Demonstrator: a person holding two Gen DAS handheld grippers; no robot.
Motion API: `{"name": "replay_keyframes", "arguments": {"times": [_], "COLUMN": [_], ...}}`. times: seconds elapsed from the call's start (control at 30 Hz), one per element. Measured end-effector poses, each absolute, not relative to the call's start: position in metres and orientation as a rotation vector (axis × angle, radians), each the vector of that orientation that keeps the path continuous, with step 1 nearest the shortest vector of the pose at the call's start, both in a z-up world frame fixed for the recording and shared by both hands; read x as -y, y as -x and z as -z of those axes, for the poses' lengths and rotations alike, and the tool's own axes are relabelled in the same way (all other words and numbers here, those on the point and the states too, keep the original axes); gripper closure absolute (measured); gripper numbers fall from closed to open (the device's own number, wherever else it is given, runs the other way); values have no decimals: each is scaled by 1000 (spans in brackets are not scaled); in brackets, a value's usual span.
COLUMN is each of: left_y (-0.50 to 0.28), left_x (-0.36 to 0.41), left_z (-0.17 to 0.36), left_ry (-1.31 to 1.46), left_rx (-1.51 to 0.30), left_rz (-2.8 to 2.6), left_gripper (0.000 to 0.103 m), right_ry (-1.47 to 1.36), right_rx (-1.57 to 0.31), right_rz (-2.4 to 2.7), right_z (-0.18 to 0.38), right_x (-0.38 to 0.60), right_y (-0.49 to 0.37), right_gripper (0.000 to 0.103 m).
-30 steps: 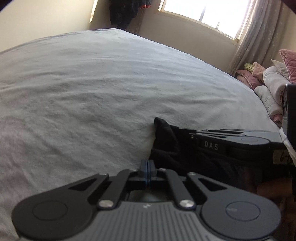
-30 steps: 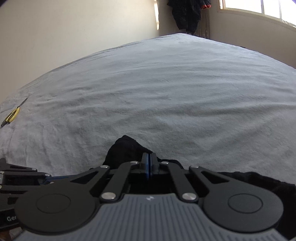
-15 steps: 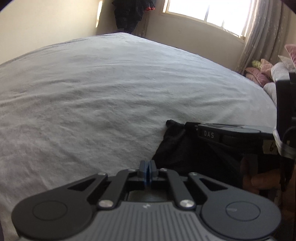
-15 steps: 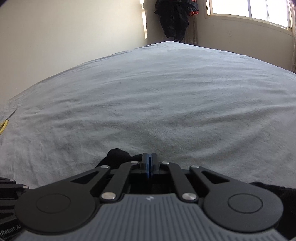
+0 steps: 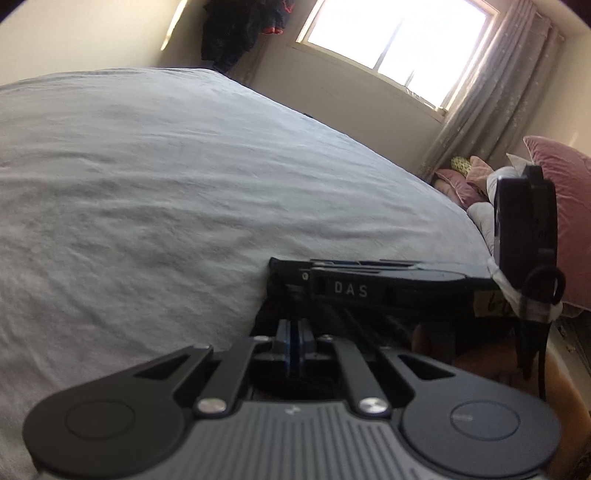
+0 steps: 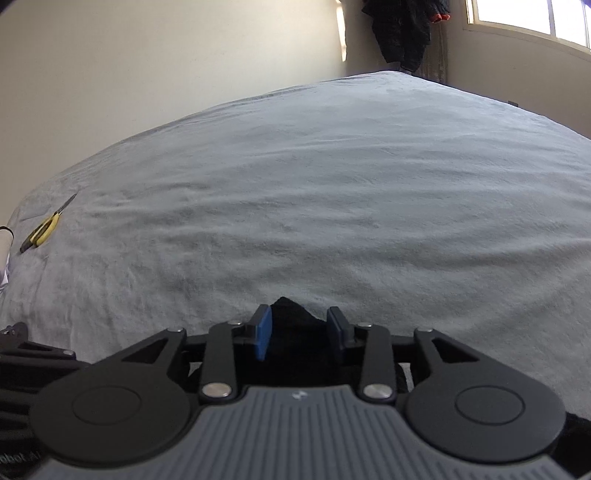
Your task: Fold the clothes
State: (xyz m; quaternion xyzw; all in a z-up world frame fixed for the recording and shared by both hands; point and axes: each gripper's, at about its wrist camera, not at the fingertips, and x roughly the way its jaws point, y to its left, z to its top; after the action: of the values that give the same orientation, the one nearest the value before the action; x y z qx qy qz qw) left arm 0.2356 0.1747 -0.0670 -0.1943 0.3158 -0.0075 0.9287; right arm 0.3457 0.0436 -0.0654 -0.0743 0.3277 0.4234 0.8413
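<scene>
My right gripper (image 6: pixel 298 334) jaws had just been opening, black cloth (image 6: pixel 291 314) loose between; left gripper (image 5: pixel 294 341) stayed pinched, whether on cloth I couldn't tell.

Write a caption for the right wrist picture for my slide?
Right gripper open over a black garment on the grey bed, yellow scissors far left.

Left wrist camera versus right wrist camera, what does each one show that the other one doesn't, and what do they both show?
Only the left wrist view shows the pink pillows, the curtain and the right gripper from the side. Only the right wrist view shows the yellow scissors and the right gripper with its jaws apart; they have just been opening around the black garment. Both show the grey bedspread, the window, and dark clothes hanging in the corner. The left gripper is shut.
</scene>
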Motion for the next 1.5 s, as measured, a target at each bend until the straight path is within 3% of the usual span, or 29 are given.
{"name": "replay_keyframes", "arguments": {"times": [0.13, 0.23, 0.27, 0.4, 0.63, 0.7, 0.73, 0.77, 0.93, 1.07, 1.2, 1.27, 1.5], "left_y": [-245, -245, -245, -245, -242, -238, -236, -234, -234, -247, -250, -250, -247], "left_x": [-166, -166, -167, -165, -170, -171, -172, -171, -158, -146, -147, -148, -150], "left_z": [79, 78, 78, 78, 71, 65, 61, 59, 57, 72, 78, 79, 77], "left_ry": [333, 330, 334, 319, 324, 327, 331, 340, 345, 267, 242, 247, 271], "left_rx": [-709, -714, -715, -722, -707, -675, -657, -635, -585, -657, -682, -685, -690], "left_rz": [-32, -32, -31, -37, -36, -37, -34, -18, 92, 75, 51, 49, 51], "left_gripper": [103, 103, 103, 102, 101, 101, 101, 101, 100, 99, 98, 98, 98], "right_ry": [148, 202, 198, 155, 133, 111, 92, 80, 61, 67, 102, 138, 110], "right_rx": [-693, -673, -653, -628, -618, -606, -588, -571, -571, -606, -672, -692, -689], "right_rz": [-894, -891, -887, -873, -797, -762, -740, -723, -575, -507, -491, -480, -450], "right_z": [71, 76, 75, 75, 73, 66, 62, 59, 49, 47, 60, 70, 71], "right_x": [-47, -55, -56, -61, -58, -47, -37, -26, 25, 54, 54, 46, 35], "right_y": [-349, -346, -345, -351, -349, -345, -342, -340, -331, -319, -318, -324, -367], "right_gripper": [69, 99, 100, 100, 89, 79, 65, 62, 63, 66, 68, 74, 74]}}
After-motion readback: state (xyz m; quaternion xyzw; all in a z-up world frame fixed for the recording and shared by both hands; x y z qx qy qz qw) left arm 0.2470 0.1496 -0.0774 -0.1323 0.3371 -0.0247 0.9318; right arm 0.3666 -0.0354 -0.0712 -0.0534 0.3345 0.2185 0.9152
